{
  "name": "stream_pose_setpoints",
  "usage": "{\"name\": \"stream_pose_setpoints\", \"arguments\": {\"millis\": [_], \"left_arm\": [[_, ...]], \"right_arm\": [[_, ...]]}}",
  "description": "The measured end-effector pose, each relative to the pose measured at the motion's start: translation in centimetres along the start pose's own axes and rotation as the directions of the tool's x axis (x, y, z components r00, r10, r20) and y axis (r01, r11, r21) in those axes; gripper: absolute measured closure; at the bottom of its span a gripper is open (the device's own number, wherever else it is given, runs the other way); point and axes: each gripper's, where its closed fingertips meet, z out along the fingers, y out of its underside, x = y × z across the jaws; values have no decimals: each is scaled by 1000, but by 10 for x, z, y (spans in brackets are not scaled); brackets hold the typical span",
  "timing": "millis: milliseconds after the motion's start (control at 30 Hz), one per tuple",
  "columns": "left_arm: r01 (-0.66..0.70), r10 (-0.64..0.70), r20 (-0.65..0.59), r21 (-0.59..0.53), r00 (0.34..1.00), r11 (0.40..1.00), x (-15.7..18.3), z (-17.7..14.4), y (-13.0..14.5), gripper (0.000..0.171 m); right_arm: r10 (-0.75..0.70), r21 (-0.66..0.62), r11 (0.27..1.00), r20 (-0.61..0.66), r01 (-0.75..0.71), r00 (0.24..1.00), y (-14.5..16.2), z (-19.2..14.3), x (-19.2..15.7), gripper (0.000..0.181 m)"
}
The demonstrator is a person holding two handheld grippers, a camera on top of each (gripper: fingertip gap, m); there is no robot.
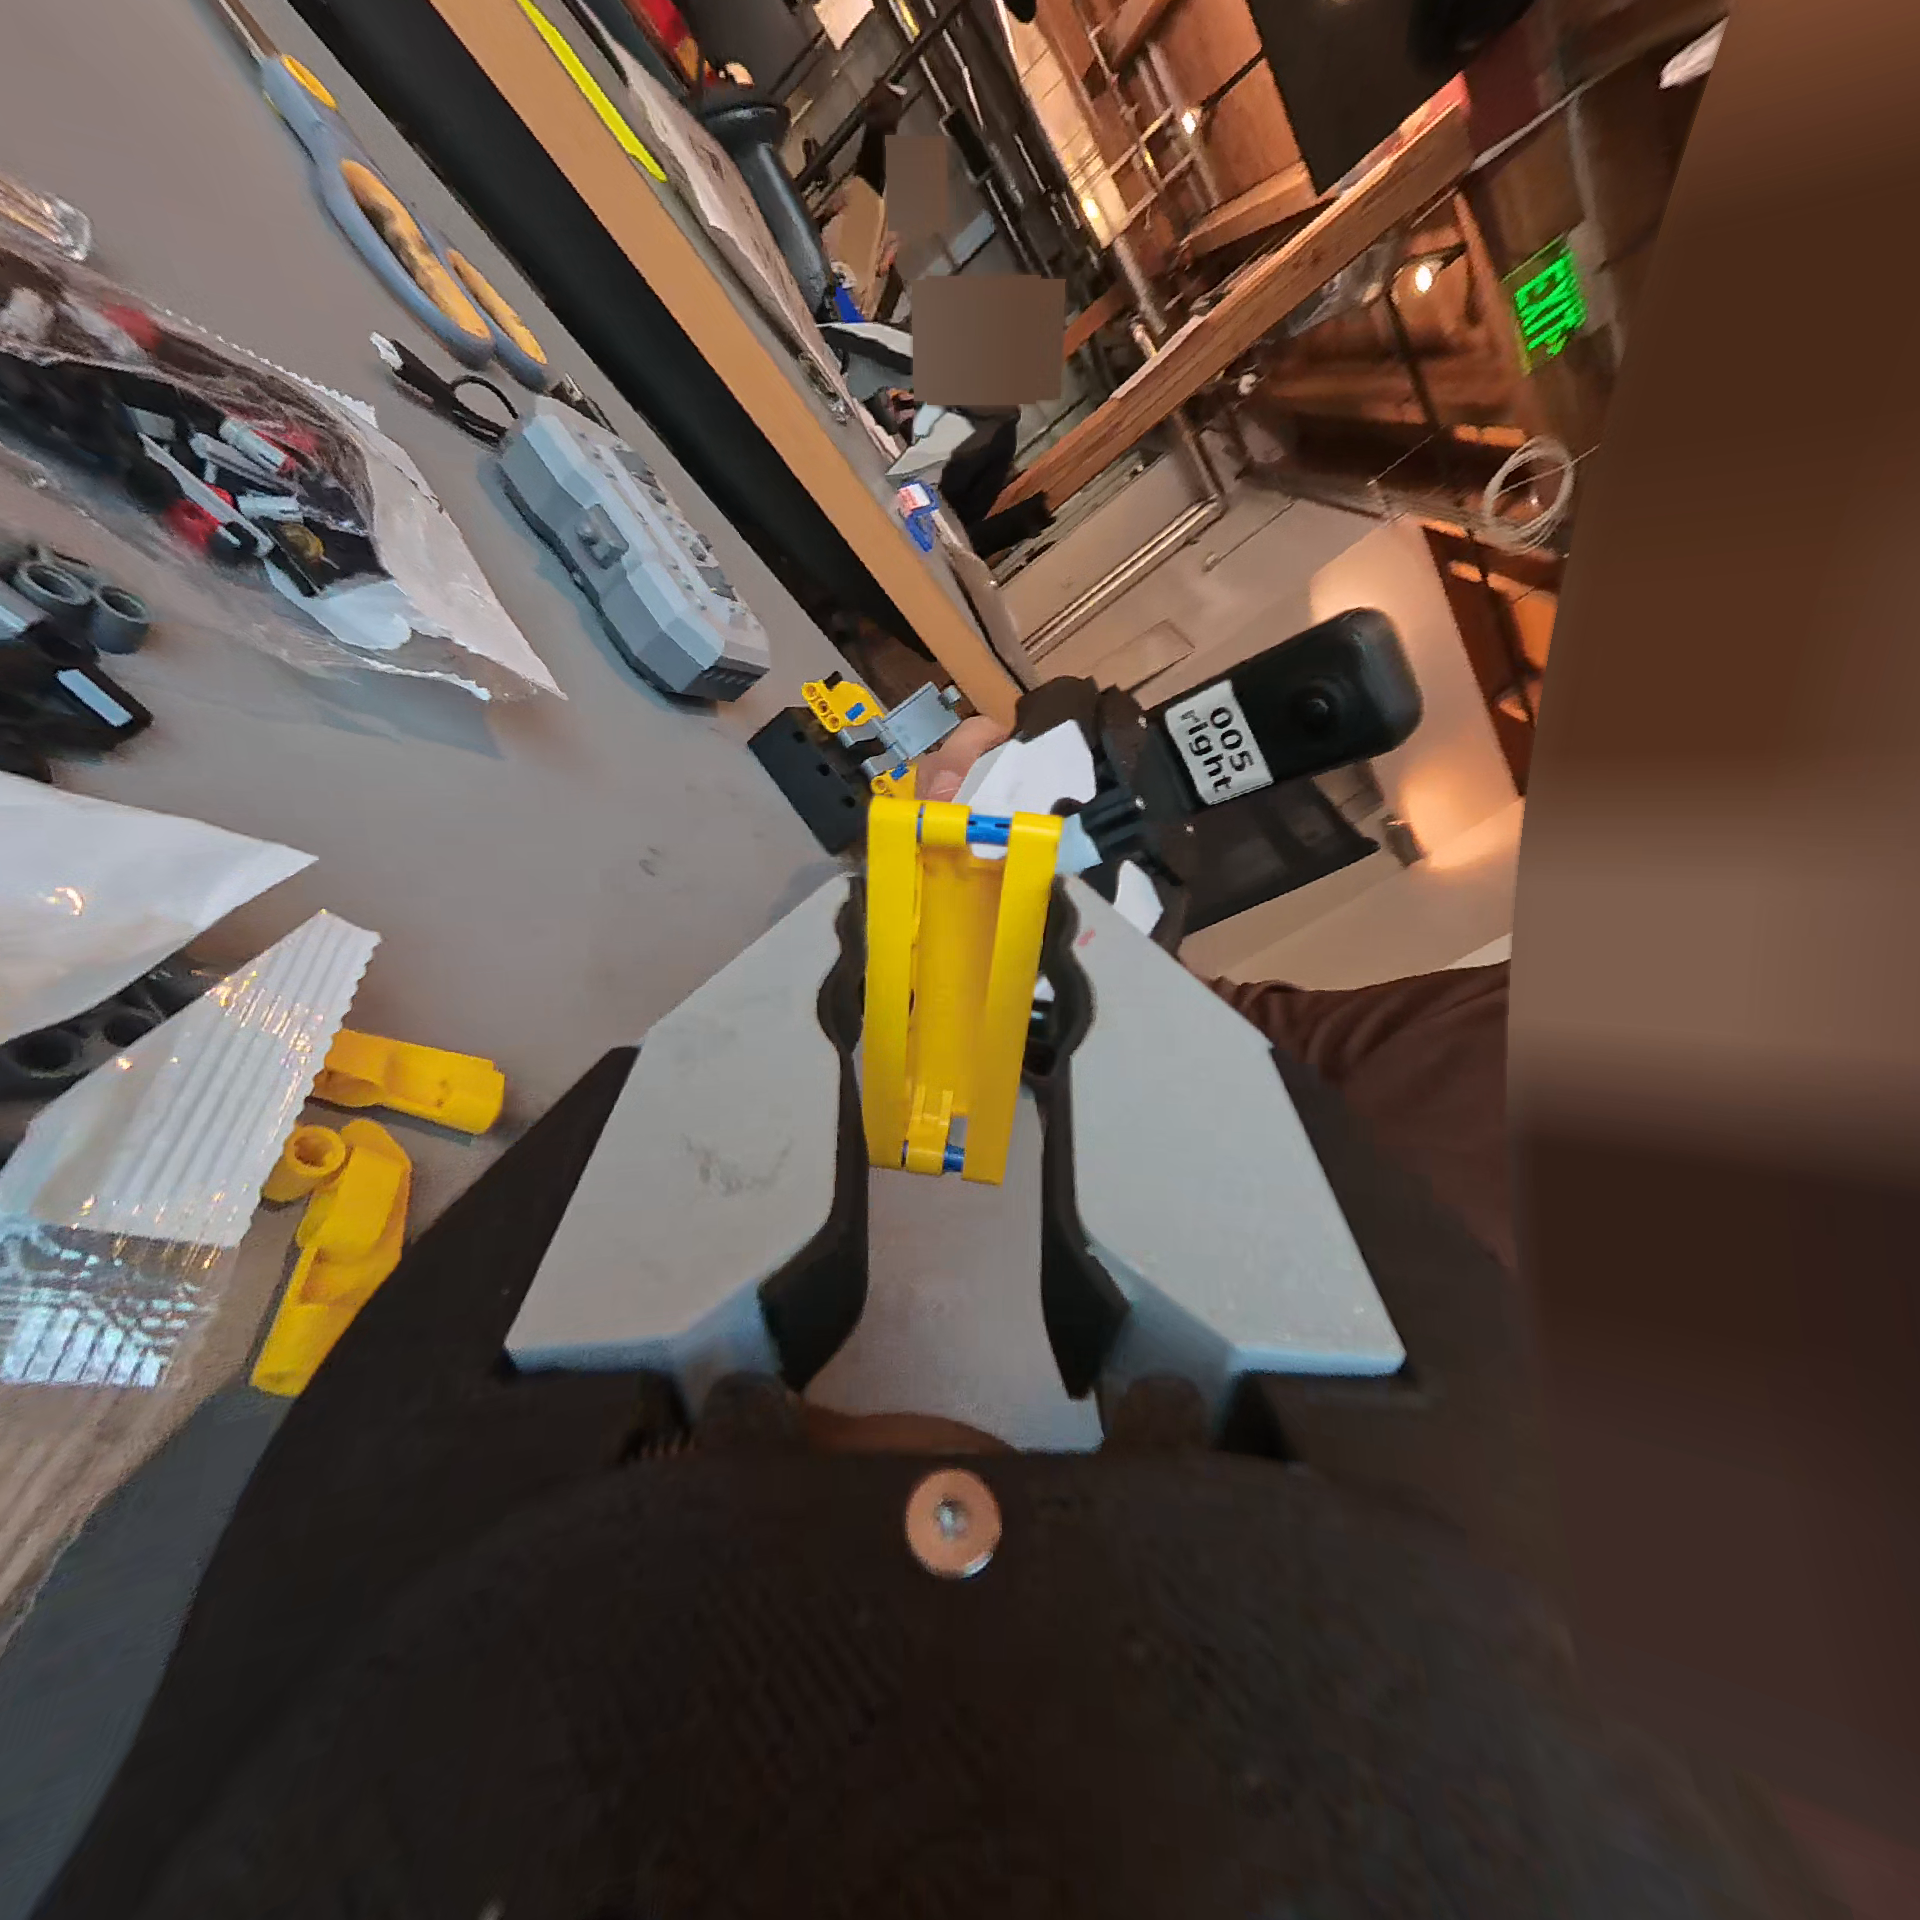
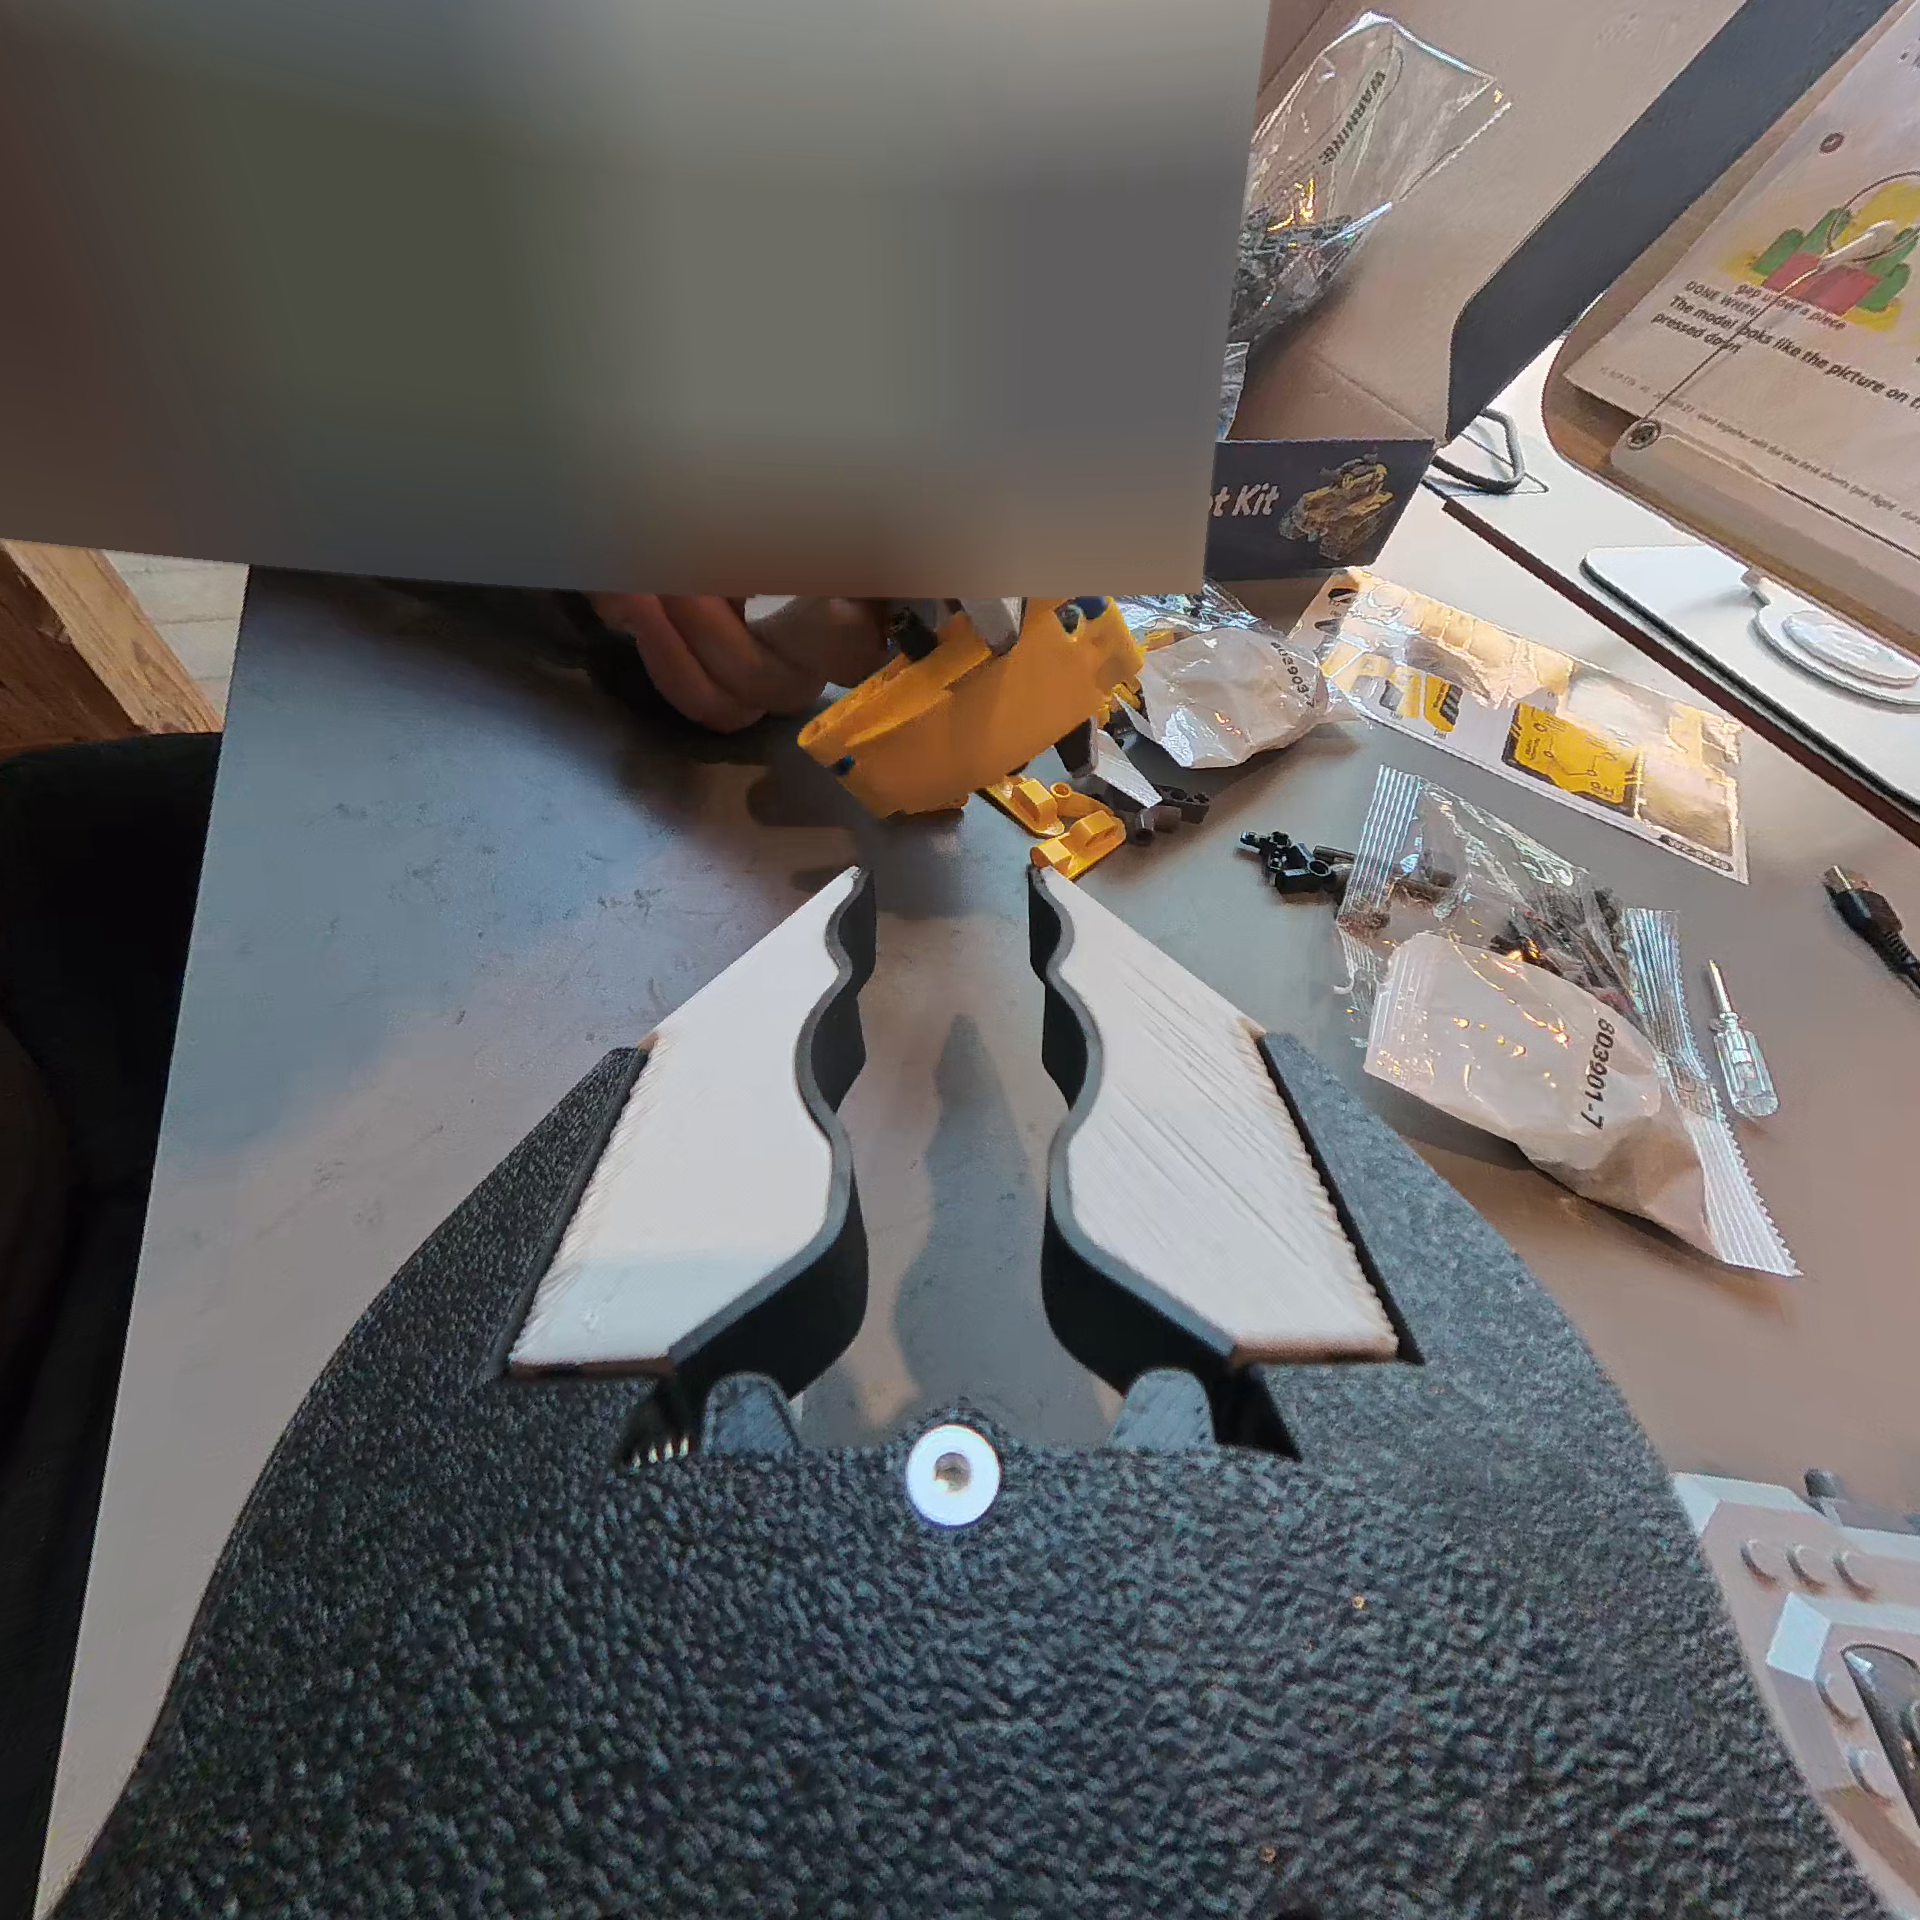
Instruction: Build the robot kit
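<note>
left wrist view: left gripper [image 1: 951, 914] clamps yellow assembly [image 1: 951, 997]; right gripper [image 2: 948, 883] empty

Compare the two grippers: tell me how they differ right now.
The left gripper is shut on a yellow brick assembly; the right gripper holds nothing. The left gripper's jaws press the assembly's sides; the right gripper's jaws stand apart above the grey table. Both have pale fingers with wavy black pads.

Warm indoor light, bright and even on the grey table [image 2: 436, 935], amber lamps glowing at upper right of the left wrist view, glare on the plastic bags [image 2: 1527, 1060], soft shadow between the right gripper [image 2: 951, 883] fingers, fisheye stretching at edges, slight blur throughout
</note>
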Motion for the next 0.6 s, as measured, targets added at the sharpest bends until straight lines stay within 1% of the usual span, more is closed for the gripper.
{"name": "stream_pose_setpoints", "arguments": {"millis": [200, 300, 433, 600], "left_arm": [[-8, 8, -2, -16, 1000, 1000, 1, 2, 3, 140], [-14, 14, -1, -24, 1000, 1000, 2, 3, 5, 140], [-10, 10, -1, -25, 1000, 1000, 1, 4, 4, 140], [-10, 10, 9, -23, 1000, 1000, 0, 4, 4, 140]], "right_arm": [[23, 13, 1000, -3, -23, 1000, -2, -2, 3, 154], [87, 54, 995, -8, -87, 996, -6, -5, 10, 159], [202, 114, 972, 34, -205, 979, -13, -10, 16, 159], [231, 136, 963, 38, -234, 972, -15, -13, 20, 159]]}}
